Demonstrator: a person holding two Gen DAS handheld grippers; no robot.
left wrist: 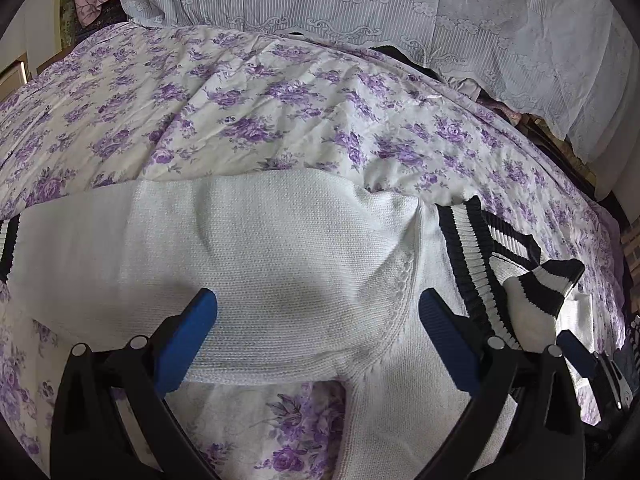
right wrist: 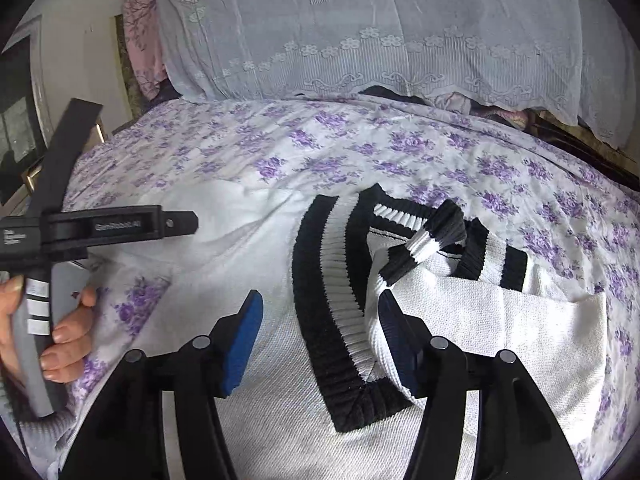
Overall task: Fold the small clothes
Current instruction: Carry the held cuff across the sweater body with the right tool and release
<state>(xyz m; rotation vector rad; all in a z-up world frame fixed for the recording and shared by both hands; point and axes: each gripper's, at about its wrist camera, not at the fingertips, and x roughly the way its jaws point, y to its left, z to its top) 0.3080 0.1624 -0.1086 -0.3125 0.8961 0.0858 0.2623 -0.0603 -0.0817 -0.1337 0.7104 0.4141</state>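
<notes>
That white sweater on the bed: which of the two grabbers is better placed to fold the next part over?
Probably the left. The left gripper is open right over the outstretched sleeve, still unfolded on the floral bedspread. The right gripper, also open, sits at the striped collar, where the other sleeve is already folded in.

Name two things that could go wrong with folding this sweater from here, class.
1. The left gripper is open around the sleeve; closing there may pinch the floral sheet too.
2. The right gripper is open at the striped collar, where a cuff lies folded over; it may slip or bunch.
</notes>
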